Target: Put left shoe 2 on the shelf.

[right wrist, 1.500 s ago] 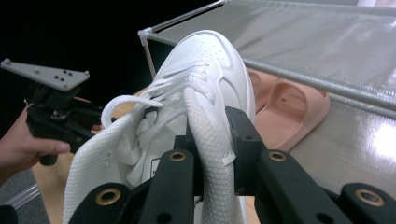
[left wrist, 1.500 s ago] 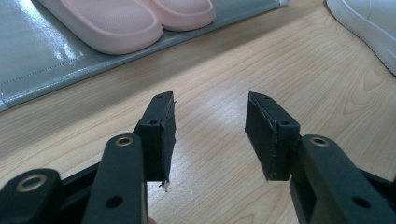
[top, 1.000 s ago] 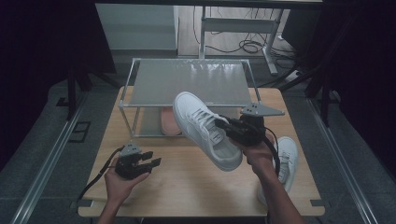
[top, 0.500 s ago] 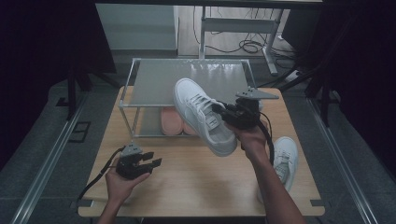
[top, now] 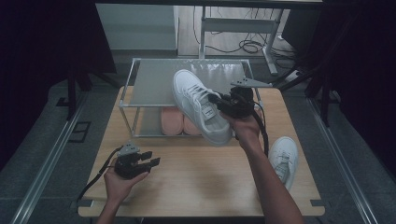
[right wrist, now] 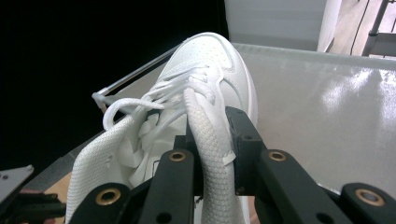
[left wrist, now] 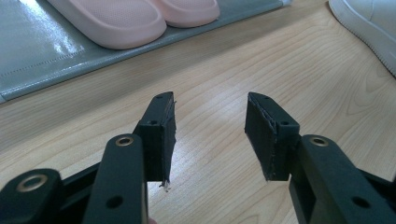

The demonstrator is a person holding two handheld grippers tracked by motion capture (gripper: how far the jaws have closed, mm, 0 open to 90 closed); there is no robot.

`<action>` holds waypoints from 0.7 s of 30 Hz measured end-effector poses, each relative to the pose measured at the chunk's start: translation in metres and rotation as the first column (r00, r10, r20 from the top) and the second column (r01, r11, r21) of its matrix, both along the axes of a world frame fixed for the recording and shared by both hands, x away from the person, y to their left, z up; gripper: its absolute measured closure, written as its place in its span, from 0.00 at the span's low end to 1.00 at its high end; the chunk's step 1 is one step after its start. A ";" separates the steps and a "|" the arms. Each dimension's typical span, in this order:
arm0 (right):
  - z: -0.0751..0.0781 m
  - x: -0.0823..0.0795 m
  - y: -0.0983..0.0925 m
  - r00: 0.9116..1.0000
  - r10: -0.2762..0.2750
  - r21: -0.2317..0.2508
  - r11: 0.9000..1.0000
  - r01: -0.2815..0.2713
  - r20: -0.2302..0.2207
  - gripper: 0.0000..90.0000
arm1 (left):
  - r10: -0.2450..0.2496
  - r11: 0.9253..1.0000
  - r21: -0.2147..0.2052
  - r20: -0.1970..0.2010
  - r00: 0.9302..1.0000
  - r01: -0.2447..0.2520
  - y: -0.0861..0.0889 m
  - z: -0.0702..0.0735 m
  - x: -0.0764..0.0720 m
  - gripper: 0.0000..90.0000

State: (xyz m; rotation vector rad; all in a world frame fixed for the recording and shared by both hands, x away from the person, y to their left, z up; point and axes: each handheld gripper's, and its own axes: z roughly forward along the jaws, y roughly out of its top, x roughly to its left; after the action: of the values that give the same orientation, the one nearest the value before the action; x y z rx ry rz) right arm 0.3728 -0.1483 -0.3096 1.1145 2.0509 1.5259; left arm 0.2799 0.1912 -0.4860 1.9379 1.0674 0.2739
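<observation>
Jaws of your right gripper (right wrist: 212, 154) pinch the soft collar of the white sneaker (top: 201, 106), held above the rack's top shelf (top: 154, 84), so it probably swings; your left gripper (left wrist: 210, 135) rests spread and empty.

I note a pair of pink slippers (top: 180, 122) on the lower tier of the metal shoe rack (top: 140, 88), side by side and touching, low and just ahead of the right hand-held gripper (top: 219, 103). From the left hand-held gripper (left wrist: 210, 135) I see them at the far left, toes over the grey lower shelf. A second white sneaker (top: 283, 158) lies flat on the wooden surface (top: 205, 186), near its right edge, below and behind the right hand-held gripper. The rack's grey top shelf stands bare and glossy beyond it. Cables (top: 247, 45) lie coiled on the floor past the rack, beside a grey metal stand (top: 233, 23). Dark curtains flank both sides.
</observation>
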 end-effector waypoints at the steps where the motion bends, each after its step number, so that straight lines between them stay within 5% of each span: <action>1: 0.001 0.002 0.001 1.000 -0.003 -0.001 1.000 0.003 0.002 0.90 | 0.000 1.000 0.000 0.000 1.000 0.000 0.000 0.000 0.000 0.59; 21: 0.025 0.068 0.032 0.994 -0.094 -0.022 0.995 0.093 -0.050 0.90 | -0.001 1.000 0.004 -0.002 1.000 0.001 0.001 -0.001 0.001 0.59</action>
State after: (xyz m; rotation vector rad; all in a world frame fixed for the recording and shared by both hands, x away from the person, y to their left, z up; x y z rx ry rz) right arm 0.4409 -0.1161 -0.2849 1.2358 2.0113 1.4442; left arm 0.2808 0.1922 -0.4870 1.9425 1.0686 0.2737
